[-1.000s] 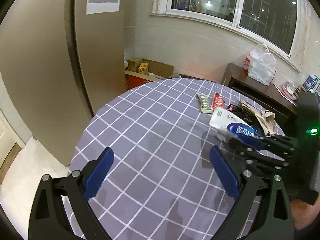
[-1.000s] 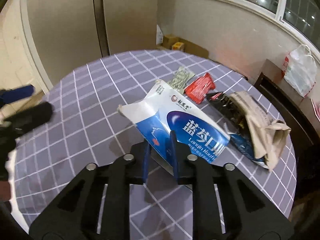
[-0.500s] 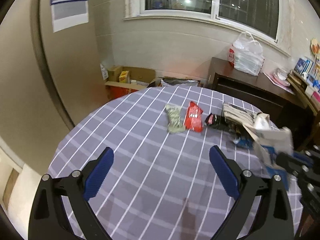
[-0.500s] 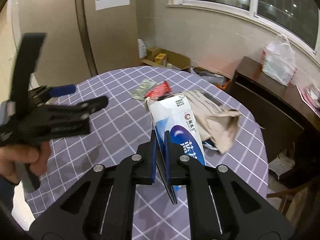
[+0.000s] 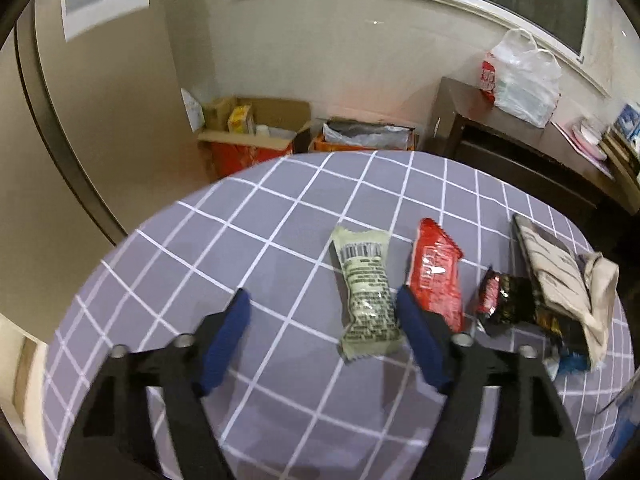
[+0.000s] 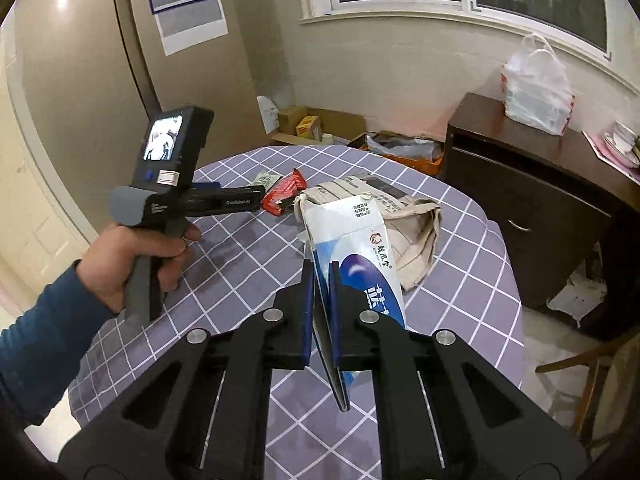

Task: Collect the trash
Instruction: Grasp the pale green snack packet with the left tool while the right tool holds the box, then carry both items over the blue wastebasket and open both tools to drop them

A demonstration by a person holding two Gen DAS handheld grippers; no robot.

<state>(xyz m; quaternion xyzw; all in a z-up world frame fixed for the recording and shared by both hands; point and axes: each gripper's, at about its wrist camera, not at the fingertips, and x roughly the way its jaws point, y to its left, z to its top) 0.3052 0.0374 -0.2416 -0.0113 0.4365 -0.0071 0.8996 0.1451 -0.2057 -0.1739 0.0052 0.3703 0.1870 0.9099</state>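
My right gripper point(image 6: 320, 276) is shut on a flattened white-and-blue carton point(image 6: 356, 248) and holds it upright above the round checked table point(image 6: 256, 252). My left gripper point(image 5: 320, 308) is open low over the table, its right finger beside a pale green wrapper point(image 5: 366, 292). A red wrapper point(image 5: 438, 272), a black-and-red wrapper point(image 5: 504, 300) and a crumpled beige paper bag point(image 5: 568, 276) lie to the right. In the right wrist view the left gripper point(image 6: 256, 192) reaches toward the green wrapper point(image 6: 266, 179) and red wrapper point(image 6: 282, 192).
Cardboard boxes point(image 5: 248, 132) and an orange bin lined with a bag point(image 5: 368, 136) stand on the floor beyond the table. A dark wooden sideboard point(image 6: 536, 188) with a white plastic bag point(image 6: 536, 88) stands at the right. A wooden chair point(image 6: 588, 368) is at the right edge.
My left gripper has swung right and moved in close to the green wrapper. My right gripper has lifted the carton upright and pulled back from the table.
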